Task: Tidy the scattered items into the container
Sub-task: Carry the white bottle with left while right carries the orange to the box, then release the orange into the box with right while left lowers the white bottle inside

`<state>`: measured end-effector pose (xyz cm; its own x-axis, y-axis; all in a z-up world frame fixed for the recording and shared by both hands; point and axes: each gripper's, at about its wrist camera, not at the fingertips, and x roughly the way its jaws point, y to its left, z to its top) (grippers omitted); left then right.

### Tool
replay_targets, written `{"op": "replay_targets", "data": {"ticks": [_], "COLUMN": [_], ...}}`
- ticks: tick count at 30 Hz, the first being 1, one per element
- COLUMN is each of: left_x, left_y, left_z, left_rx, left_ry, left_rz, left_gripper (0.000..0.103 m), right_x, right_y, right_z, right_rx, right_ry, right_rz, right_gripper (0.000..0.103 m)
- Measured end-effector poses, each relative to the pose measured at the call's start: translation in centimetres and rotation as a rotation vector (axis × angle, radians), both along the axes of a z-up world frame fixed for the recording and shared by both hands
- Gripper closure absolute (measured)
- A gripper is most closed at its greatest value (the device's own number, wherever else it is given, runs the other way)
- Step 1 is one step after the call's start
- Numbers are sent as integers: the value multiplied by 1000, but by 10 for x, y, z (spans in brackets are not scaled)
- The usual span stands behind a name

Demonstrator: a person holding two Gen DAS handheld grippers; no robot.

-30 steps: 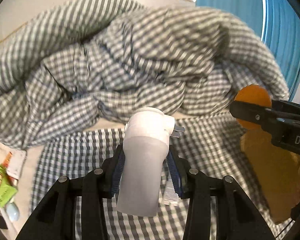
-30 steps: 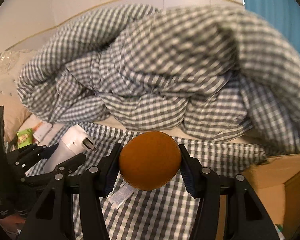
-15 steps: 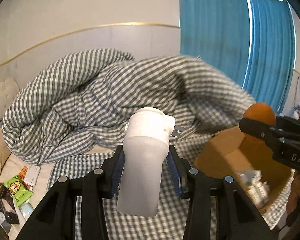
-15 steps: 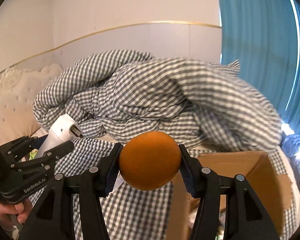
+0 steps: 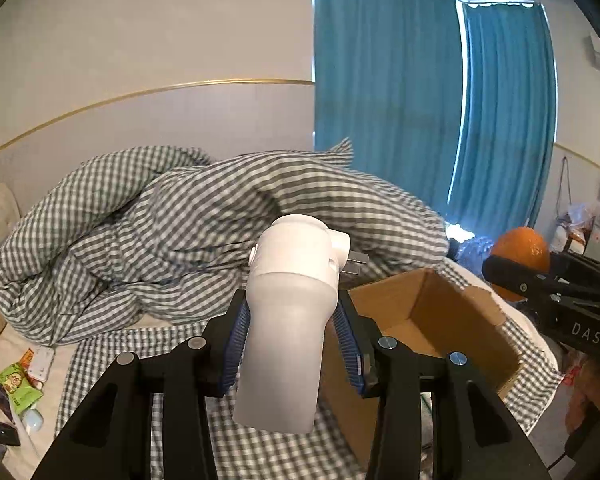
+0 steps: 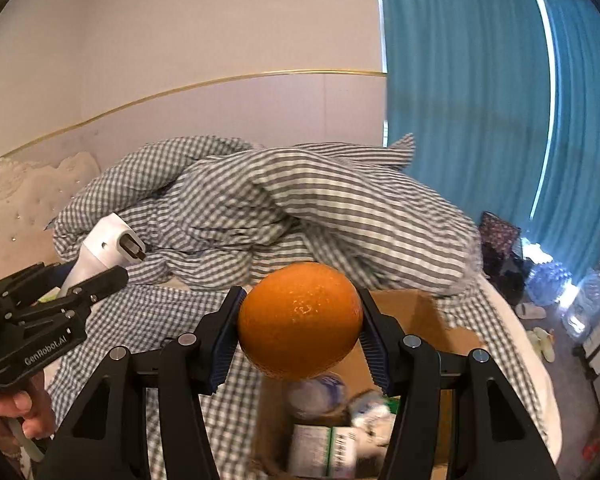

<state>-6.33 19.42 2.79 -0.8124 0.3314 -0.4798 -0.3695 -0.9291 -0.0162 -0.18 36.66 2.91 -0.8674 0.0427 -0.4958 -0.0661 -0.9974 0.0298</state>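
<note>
My left gripper [image 5: 290, 336] is shut on a white plug-in device [image 5: 288, 320] with metal prongs at its top, held above the bed to the left of an open cardboard box [image 5: 440, 320]. It also shows in the right wrist view [image 6: 104, 248]. My right gripper [image 6: 300, 336] is shut on an orange [image 6: 300, 320] and holds it over the box [image 6: 416, 312], which holds several packets and a bottle. The orange also shows in the left wrist view [image 5: 520, 250], beyond the box's right side.
A heaped grey checked duvet [image 5: 180, 232] fills the bed behind the box. Snack packets and small items [image 5: 20, 376] lie at the bed's left edge. Blue curtains [image 5: 420, 100] hang at the right. Clutter sits on the floor at the far right [image 6: 540, 280].
Both grippers have risen and pulled back from the duvet with their loads. The cardboard box has come into view below, and the right gripper with the orange now stands over it.
</note>
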Motion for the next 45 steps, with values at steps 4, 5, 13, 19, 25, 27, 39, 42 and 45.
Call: {"op": "replay_targets", "data": {"ticks": [4, 5, 13, 19, 25, 27, 39, 42, 45], "left_x": [3, 3, 5, -2, -11, -13, -21, -23, -24], "left_y": [23, 28, 57, 72, 86, 91, 119, 131, 143], "left_z": [-1, -2, -15, -30, -44, -48, -69, -76, -85], "left_rx": [15, 16, 13, -10, -29, -33, -59, -69, -77], "left_ry": [-8, -10, -38, -59, -75, -81, -112, -125, -141], "left_rz": [-22, -25, -28, -34, -46, -52, -86, -102, -121], "left_gripper": [60, 60, 60, 60, 60, 60, 60, 60, 60], "right_x": [11, 12, 8, 2, -7, -11, -1, 3, 7], "right_y": [28, 34, 71, 88, 103, 105, 128, 135, 141], "right_z": [-7, -8, -40, -74, -99, -106, -96, -94, -94], "right_rx": [-2, -3, -20, -39, -54, -58, -49, -52, -52], "right_ry": [-19, -25, -93, -160, -203, -212, -137, -128, -125], "right_rz": [-37, -43, -73, -83, -94, -97, -169, -181, -187], "right_gripper": [48, 48, 48, 48, 48, 48, 22, 20, 20]}}
